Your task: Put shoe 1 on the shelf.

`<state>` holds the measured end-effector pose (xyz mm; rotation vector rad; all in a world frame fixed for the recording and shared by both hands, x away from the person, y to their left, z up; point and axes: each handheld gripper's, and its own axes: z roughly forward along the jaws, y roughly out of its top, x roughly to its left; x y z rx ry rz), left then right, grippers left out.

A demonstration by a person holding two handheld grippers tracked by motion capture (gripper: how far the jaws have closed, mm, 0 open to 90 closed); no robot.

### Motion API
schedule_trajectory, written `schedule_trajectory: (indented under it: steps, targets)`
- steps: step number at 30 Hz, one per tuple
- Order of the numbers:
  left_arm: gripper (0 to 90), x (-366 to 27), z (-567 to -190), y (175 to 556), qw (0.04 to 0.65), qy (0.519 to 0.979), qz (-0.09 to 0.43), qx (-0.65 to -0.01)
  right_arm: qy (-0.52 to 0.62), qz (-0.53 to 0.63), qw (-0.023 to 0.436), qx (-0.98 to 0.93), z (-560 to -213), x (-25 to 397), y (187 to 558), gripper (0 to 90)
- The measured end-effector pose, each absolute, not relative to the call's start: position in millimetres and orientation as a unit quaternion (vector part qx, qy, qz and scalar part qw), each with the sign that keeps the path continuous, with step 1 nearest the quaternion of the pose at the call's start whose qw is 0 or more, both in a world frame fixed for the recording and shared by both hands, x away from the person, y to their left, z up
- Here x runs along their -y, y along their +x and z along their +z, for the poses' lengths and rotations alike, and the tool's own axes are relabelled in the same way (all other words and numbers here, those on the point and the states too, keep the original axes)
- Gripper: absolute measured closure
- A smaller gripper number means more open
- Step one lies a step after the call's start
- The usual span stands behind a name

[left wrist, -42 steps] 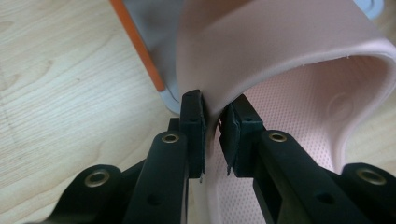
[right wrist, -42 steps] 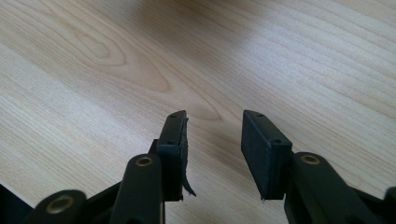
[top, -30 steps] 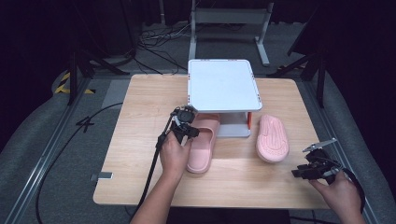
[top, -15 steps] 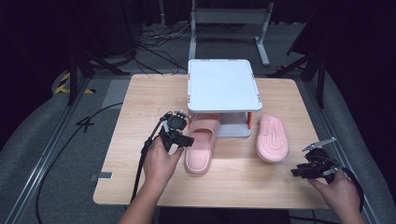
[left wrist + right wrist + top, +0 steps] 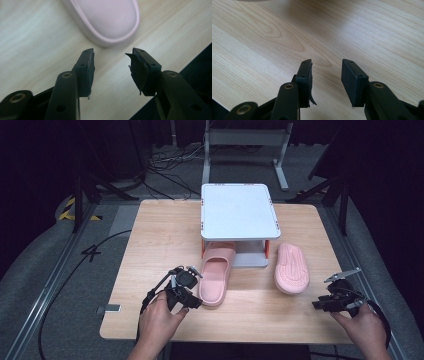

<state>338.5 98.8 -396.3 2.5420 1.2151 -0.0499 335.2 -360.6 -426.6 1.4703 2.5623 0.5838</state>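
White two-tier rack [image 5: 238, 210] at the wooden table's [image 5: 150, 235] far edge — cables [image 5: 165, 162] on the floor behind.

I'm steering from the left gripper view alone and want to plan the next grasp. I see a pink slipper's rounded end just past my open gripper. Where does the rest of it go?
Observer: The pink slipper has its far end tucked under the white two-tier rack.
Operator: Is there a second one?
Observer: Yes, another pink slipper lies sole up on the table, right of the rack.
Operator: And the right gripper?
Observer: The right gripper is open near the table's right front corner, holding nothing.
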Motion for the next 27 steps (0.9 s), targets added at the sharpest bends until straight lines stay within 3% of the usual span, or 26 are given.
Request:
schedule_trajectory:
  steps: [7,12,21,27]
  targets:
    - [65.6,-86.0,-417.9,340.8,0.135,0.897,-0.034,-0.418,0.482,0.197,0.066,-0.851,-426.7,357.5,339.7,61.0]
    - [81.8,-74.3,-431.0,343.7,0.111,0.907,-0.036,-0.405,0.478,0.196,0.067,-0.853,-426.9,356.2,340.4,61.1]
    - [83.3,-59.3,-438.9,354.2,0.119,0.906,-0.038,-0.405,0.482,0.198,0.069,-0.851,-425.8,358.3,338.7,61.0]
    - [82.7,-54.7,-434.5,361.0,0.156,0.902,-0.041,-0.401,0.485,0.197,0.067,-0.849,-427.4,357.6,338.5,60.9]
